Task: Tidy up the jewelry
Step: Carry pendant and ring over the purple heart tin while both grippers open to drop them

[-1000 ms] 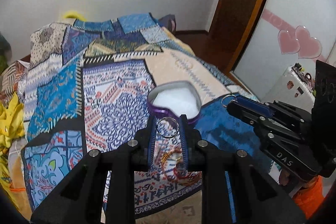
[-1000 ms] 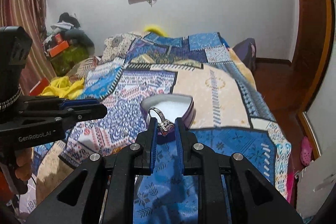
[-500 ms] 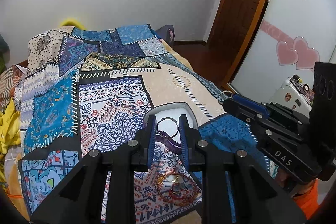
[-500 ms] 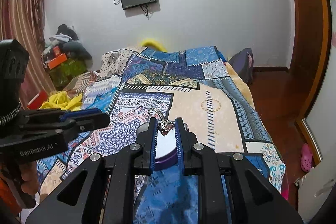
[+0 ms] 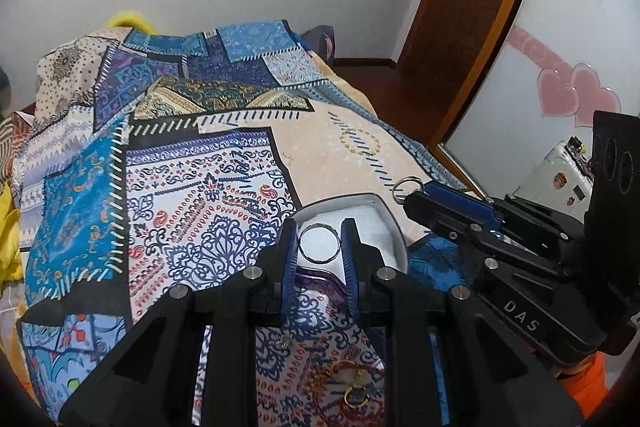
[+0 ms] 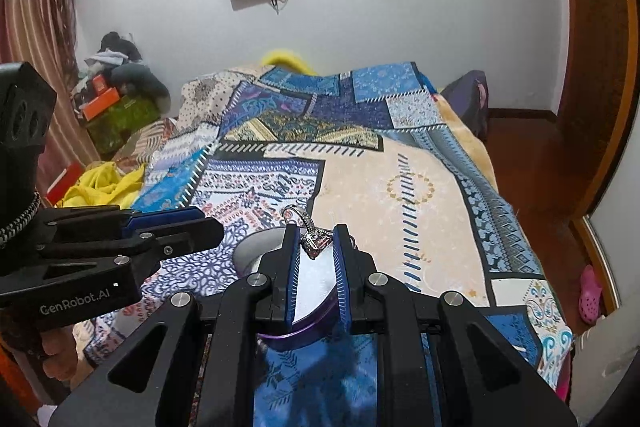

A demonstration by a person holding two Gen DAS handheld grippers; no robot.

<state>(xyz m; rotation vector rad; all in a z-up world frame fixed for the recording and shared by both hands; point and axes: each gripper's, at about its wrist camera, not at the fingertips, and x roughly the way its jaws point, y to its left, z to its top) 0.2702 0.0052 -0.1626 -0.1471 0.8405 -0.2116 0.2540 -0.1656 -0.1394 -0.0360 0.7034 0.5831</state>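
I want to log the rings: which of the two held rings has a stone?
The ring in the right gripper; it carries a stone setting. The left gripper's ring is a plain band.

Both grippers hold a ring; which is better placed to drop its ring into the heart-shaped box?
Probably left: the left gripper holds its plain ring over the heart-shaped box lining, while the right gripper hangs nearer the rim.

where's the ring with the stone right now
In the right wrist view, the stone ring is pinched between the right gripper fingertips, held above the heart-shaped box on the bedspread.
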